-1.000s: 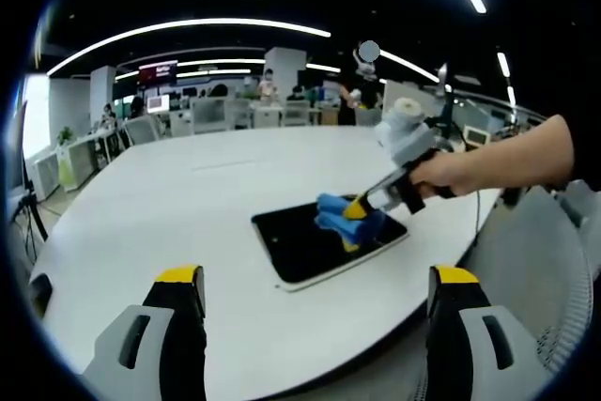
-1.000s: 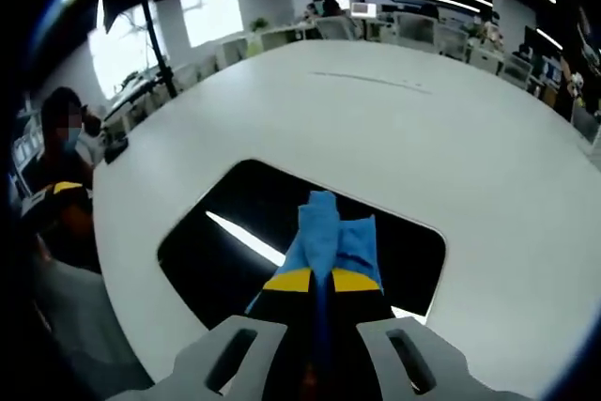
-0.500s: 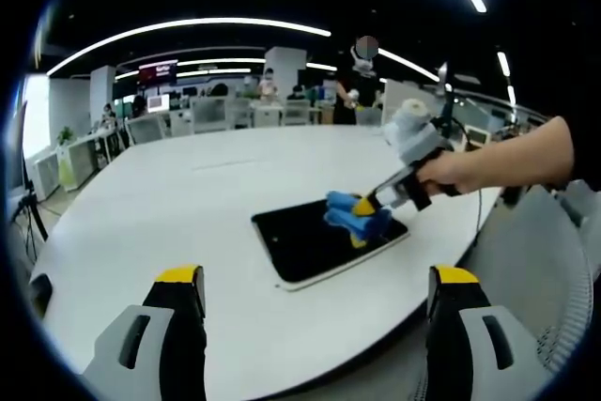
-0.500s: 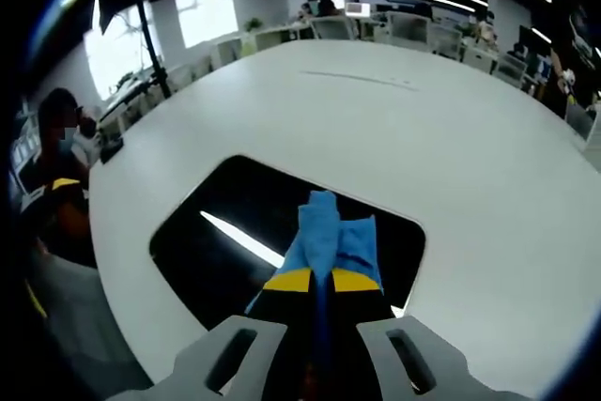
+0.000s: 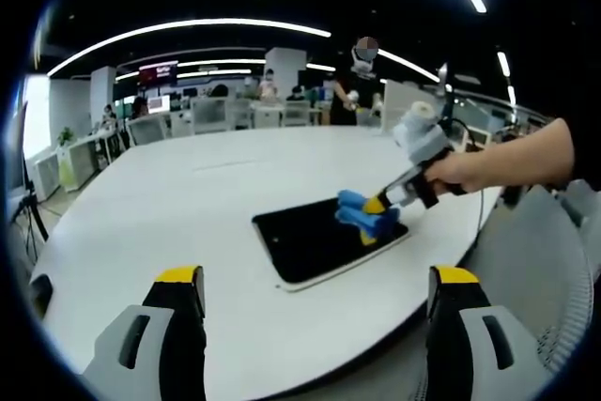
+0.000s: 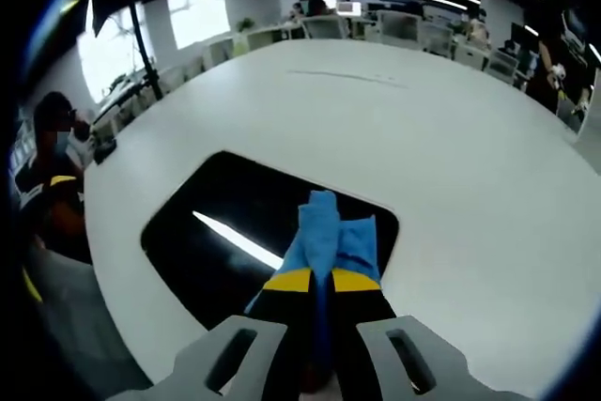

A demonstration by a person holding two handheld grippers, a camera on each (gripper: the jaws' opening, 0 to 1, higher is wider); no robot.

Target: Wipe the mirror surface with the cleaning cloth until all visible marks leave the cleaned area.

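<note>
A dark rectangular mirror (image 5: 315, 243) with a pale rim lies flat on the white table (image 5: 169, 213). In the left gripper view my right gripper (image 5: 376, 206), held by a hand (image 5: 470, 168), is shut on a blue cleaning cloth (image 5: 362, 216) pressed on the mirror's right end. In the right gripper view the blue cloth (image 6: 331, 235) sticks out between the shut yellow-tipped jaws, over the mirror (image 6: 235, 232), which reflects a ceiling light. My left gripper (image 5: 315, 290) hangs open at the table's near edge, well short of the mirror, nothing between its jaws.
The round white table (image 6: 441, 147) stretches wide around the mirror. Desks, monitors and chairs (image 5: 216, 115) fill the office behind it. A person (image 6: 56, 176) sits at the table's edge in the right gripper view. Another person (image 5: 362, 82) stands far back.
My right gripper has slid the blue cloth across the mirror toward its right end. The left gripper has stayed still.
</note>
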